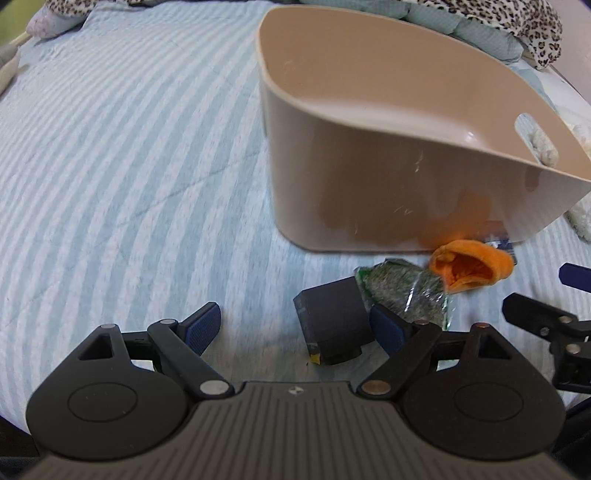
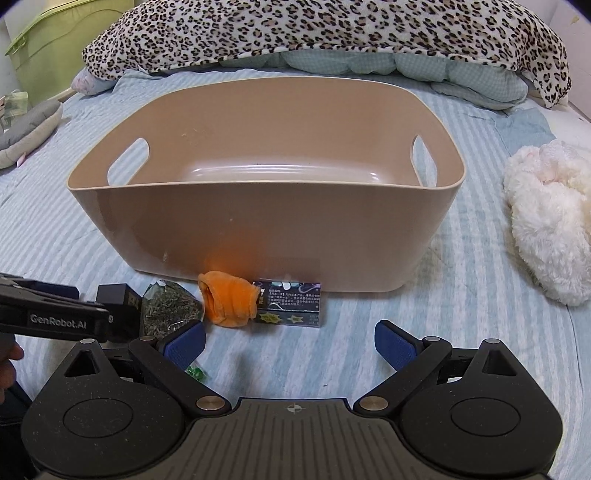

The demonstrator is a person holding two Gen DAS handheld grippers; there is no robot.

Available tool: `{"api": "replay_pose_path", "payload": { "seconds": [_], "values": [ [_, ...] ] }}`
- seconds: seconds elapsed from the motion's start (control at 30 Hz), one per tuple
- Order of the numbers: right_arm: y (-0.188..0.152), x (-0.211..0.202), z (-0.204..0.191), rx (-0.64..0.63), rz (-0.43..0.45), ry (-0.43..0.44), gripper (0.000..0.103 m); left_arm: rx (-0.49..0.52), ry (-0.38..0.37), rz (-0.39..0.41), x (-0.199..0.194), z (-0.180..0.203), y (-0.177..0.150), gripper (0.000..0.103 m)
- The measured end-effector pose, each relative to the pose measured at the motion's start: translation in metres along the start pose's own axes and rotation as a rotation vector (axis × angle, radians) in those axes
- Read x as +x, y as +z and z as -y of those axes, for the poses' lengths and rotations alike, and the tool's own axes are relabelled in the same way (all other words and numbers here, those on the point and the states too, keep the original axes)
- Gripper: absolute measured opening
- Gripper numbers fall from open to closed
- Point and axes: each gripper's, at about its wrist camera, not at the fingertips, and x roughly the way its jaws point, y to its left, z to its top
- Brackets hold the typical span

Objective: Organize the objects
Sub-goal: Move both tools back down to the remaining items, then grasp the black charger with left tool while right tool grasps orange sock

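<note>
Bedroom in a home. I'm working over a made bed: blue-and-white striped quilted sheet (image 2: 461, 295) underneath, leopard-print blanket (image 2: 332, 29) heaped over pale blue checked bedding (image 2: 461, 74) at the head. White fluffy plush thing (image 2: 546, 221) to the right, grey cushion (image 2: 29, 129) at left, green plastic storage box (image 2: 55, 37) beyond.

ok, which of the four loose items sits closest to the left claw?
The black box, just ahead of the left claw; green packet, orange cloth and printed box lie farther right.

Both wrist views low, close, facing shared tan bin (image 1: 388, 192) (image 2: 258, 236)
</note>
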Motion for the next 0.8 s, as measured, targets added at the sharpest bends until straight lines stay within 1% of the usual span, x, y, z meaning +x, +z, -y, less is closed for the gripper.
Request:
{"api": "replay_pose_path", "payload": {
  "seconds": [0.13,0.23,0.3,0.37,0.53,0.6,0.73,0.77,0.8],
  "values": [
    [0.002,0.004,-0.004,-0.002,-0.002,-0.004,0.099,-0.024,-0.016,-0.001,0.002,-0.008,-0.002,0.088],
    [0.004,0.007,-0.009,-0.011,0.002,-0.001,0.097,-0.037,-0.027,-0.003,0.003,-0.011,0.0,0.088],
    [0.006,0.01,-0.012,-0.015,0.005,0.004,0.094,-0.035,-0.028,-0.006,0.003,-0.012,-0.001,0.087],
    [0.007,0.014,-0.016,-0.019,0.001,0.006,0.092,-0.029,-0.018,-0.011,0.003,-0.011,-0.001,0.083],
    [0.01,0.022,-0.018,-0.005,-0.01,0.014,0.086,-0.002,-0.009,0.0,0.007,-0.008,-0.006,0.081],
    [0.011,0.025,-0.018,0.006,-0.019,0.023,0.081,0.002,-0.001,0.003,0.008,-0.008,-0.007,0.079],
    [0.011,0.03,-0.021,-0.005,-0.026,0.012,0.074,0.019,0.006,0.014,0.006,-0.005,-0.007,0.067],
    [0.011,0.031,-0.023,-0.01,-0.027,0.008,0.068,0.019,0.004,0.017,0.005,-0.005,-0.007,0.061],
    [0.012,0.032,-0.024,-0.017,-0.027,0.005,0.061,0.02,0.006,0.021,0.005,-0.005,-0.006,0.058]
  ]
}}
